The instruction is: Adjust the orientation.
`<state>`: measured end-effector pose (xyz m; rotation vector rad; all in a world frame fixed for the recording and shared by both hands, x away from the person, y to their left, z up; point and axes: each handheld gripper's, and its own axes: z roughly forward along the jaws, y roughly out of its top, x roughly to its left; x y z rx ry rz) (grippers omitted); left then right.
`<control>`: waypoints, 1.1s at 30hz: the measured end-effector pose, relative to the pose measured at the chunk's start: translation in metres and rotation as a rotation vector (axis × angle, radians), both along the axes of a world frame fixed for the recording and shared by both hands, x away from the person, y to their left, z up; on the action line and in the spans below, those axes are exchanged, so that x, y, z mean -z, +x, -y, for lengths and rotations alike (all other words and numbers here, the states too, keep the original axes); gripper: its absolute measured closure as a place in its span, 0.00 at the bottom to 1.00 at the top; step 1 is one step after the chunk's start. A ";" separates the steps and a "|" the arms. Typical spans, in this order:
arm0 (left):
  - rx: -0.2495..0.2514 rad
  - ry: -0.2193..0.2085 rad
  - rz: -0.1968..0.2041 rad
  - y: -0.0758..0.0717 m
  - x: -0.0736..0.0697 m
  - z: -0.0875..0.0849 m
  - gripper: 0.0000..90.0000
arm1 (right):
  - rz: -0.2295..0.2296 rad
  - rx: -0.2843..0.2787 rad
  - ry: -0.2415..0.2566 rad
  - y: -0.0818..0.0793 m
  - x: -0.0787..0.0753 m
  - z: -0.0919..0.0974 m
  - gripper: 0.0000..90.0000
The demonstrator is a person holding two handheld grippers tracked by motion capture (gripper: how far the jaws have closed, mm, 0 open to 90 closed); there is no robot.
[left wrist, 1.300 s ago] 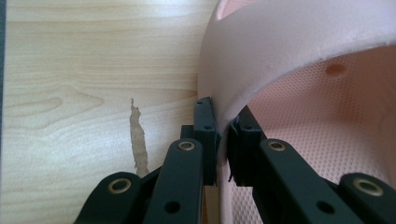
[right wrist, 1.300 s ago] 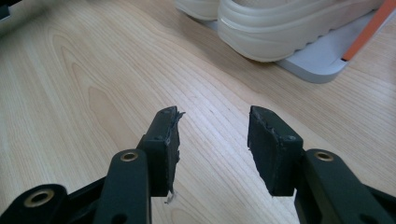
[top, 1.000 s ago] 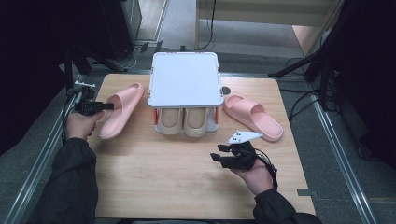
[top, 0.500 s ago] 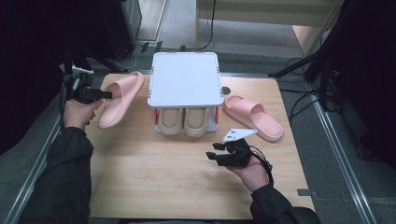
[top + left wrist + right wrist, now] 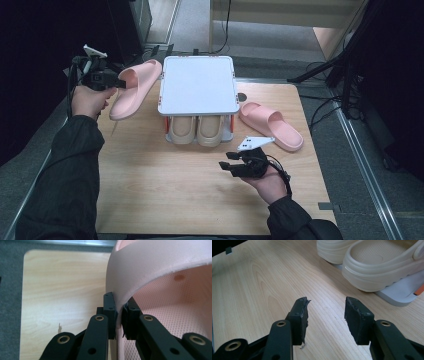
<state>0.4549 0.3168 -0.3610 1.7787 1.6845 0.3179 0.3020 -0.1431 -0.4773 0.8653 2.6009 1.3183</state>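
Note:
My left gripper [image 5: 117, 82] [image 5: 121, 315] is shut on the strap edge of a pink slipper [image 5: 134, 90] [image 5: 160, 272], which hangs tilted above the table's left side. A second pink slipper [image 5: 272, 126] lies flat on the table at the right of a small white two-level rack [image 5: 198, 84]. On the rack's lower shelf sits a pair of beige slippers [image 5: 196, 131] [image 5: 377, 263]. My right gripper [image 5: 226, 165] [image 5: 326, 315] stands open low over the bare wood in front of the rack, nothing between its pads.
The wooden table [image 5: 165, 190] has free room across its front half. Dark equipment and cables line the left and right sides beyond the table edges. A metal rail runs along the floor at the right.
The left hand has lifted the pink slipper off the table and carried it up and toward the far left. The right hand has stayed where it was.

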 end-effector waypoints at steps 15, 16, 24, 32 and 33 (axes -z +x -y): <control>0.062 0.003 0.024 0.028 -0.038 0.065 0.92 | -0.005 0.000 0.004 -0.002 0.000 0.001 0.61; 0.060 0.000 0.024 0.031 -0.038 0.070 0.92 | -0.005 0.001 0.006 -0.002 0.000 0.001 0.60; 0.072 0.005 0.017 0.050 -0.031 0.099 0.91 | 0.003 -0.001 0.014 -0.002 0.000 0.003 0.61; 0.082 0.010 0.033 0.054 -0.024 0.114 0.86 | 0.003 0.003 0.011 -0.004 0.000 0.004 0.61; 0.089 0.023 0.038 0.053 -0.024 0.115 0.85 | 0.003 0.005 0.012 -0.003 0.000 0.005 0.61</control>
